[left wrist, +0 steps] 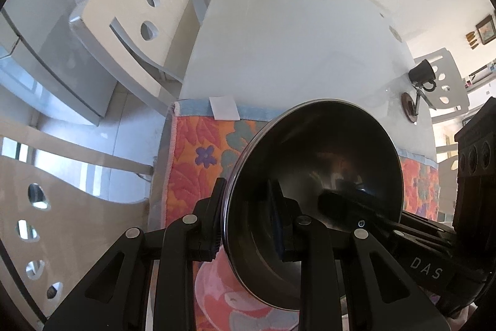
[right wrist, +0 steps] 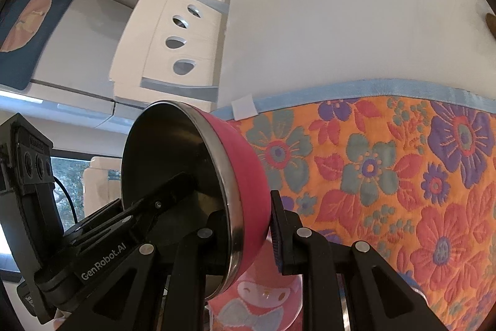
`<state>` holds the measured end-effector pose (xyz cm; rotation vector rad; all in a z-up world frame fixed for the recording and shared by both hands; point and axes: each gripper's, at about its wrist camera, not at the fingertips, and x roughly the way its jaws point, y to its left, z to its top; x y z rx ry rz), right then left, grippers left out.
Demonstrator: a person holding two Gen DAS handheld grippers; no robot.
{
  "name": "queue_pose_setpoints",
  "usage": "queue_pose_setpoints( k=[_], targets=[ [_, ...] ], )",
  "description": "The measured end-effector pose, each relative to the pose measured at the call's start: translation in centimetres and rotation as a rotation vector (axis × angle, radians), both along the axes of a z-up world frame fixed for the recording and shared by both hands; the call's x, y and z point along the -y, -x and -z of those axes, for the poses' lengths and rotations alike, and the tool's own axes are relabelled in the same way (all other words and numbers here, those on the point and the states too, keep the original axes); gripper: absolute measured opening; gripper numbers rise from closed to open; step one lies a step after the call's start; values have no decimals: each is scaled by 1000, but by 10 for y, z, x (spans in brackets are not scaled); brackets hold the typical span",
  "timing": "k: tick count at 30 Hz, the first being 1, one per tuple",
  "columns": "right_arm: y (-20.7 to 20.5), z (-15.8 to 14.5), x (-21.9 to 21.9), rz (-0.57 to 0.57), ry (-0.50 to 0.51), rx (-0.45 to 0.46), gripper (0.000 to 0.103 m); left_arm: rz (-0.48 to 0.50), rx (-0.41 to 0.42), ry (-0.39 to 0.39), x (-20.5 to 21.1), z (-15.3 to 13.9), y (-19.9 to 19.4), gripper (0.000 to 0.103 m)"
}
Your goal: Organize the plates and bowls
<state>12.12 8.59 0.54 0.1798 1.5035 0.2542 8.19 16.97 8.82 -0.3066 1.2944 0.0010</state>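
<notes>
A white dining table (left wrist: 294, 45) carries a flowered mat (right wrist: 387, 176), likely there to cushion crockery. Above the mat, a steel-lined pink bowl (right wrist: 198, 176) hangs tilted on edge, clear of the cloth, shared between two tools, probably for steadiness. The left gripper (left wrist: 248, 216) clamps one side of its rim; the right gripper (right wrist: 248, 225) pinches the opposite wall. A pink cartoon plate (right wrist: 263, 297) lies beneath.

Pink steel-lined bowl (right wrist: 198, 185) — tilted, above pink plate (right wrist: 263, 300).
</notes>
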Motion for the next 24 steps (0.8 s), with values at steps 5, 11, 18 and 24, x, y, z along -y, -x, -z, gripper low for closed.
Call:
queue_pose_setpoints(
  k=[5, 11, 18, 24],
  targets=[
    [7, -14, -2, -4, -6, 14, 18, 1, 20, -5, 1, -15, 11, 23],
    [20, -25, -7, -15, 6, 16, 18, -4, 28, 6, 0, -24, 25, 23],
    [38, -30, -12, -32, 32, 1, 18, -13, 17, 12, 1, -26, 44, 23],
    [51, -30, -13, -41, 49, -21, 18, -25, 3, 12, 2, -22, 59, 24]
  ],
)
